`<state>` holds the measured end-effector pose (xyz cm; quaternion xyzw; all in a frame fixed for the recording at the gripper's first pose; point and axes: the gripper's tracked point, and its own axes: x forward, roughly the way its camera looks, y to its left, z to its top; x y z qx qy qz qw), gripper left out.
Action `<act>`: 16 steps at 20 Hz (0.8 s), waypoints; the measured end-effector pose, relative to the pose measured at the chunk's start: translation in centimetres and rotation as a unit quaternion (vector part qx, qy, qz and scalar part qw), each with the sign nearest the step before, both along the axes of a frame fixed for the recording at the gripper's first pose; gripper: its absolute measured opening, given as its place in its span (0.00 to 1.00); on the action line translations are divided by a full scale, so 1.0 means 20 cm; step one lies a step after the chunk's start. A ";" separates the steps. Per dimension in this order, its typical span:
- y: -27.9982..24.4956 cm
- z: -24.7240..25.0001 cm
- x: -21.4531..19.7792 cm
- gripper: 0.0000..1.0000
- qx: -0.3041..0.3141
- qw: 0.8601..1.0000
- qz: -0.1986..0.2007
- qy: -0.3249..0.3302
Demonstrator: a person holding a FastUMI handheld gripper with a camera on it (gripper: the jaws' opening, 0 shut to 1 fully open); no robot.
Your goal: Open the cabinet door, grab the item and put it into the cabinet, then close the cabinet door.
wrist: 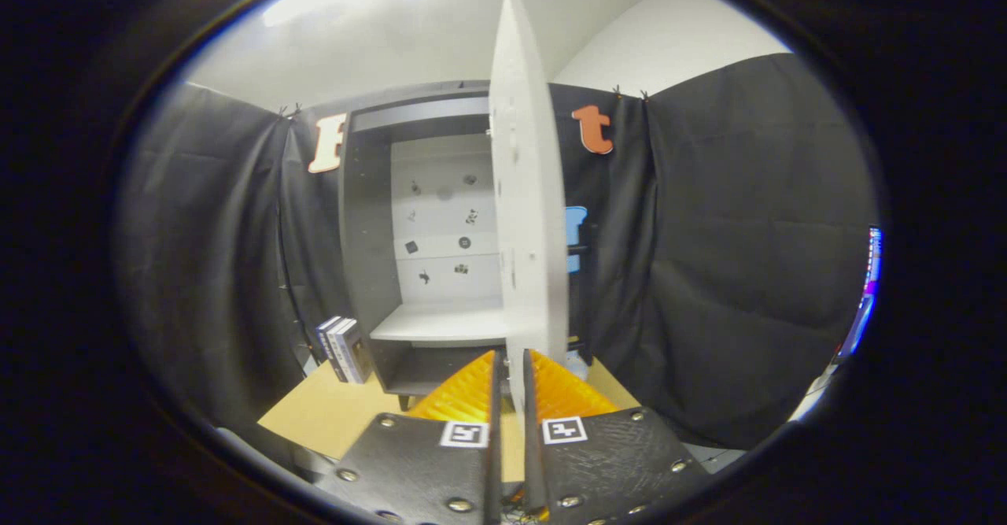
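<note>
Between the two orange fingers [470, 391] of the gripper [511, 379], the lower edge of the white cabinet door [525, 194] stands edge-on, and the fingers sit close on either side of it, the gap narrow, both pads seeming to press against the panel. Each finger's black mount carries a small square black-and-white marker [464, 434] near the door's bottom edge. Swung out toward the camera, the door rises tall and thin ahead of the fingers, with a few small holes or fittings dotted along its inner face. Beyond it the grey cabinet [370, 218] stands open against the black cloth wall, its pale back panel [444, 218] dotted with small dark marks. Inside, a white shelf [440, 324] crosses the lower part of the cabinet, with a darker compartment beneath it. Just beside the cabinet's left wall, a couple of books [343, 349] stand upright on the tan tabletop [330, 419], spines toward the camera, apart from the fingers and outside the cabinet. At the far right, past the cloth, a sliver of a lit screen [865, 297] glows. Above the cloth, a plain white wall and ceiling show.
</note>
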<state>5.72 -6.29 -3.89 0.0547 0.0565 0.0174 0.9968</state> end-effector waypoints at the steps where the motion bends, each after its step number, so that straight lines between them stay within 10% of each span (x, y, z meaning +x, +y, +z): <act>1: 0.07 -0.04 0.02 0.16 -0.002 1.000 0.002 0.006; 8: 0.54 -0.42 0.28 1.00 -0.004 0.998 0.044 0.046; 16: 0.98 -0.99 0.56 1.00 -0.001 0.987 0.097 0.127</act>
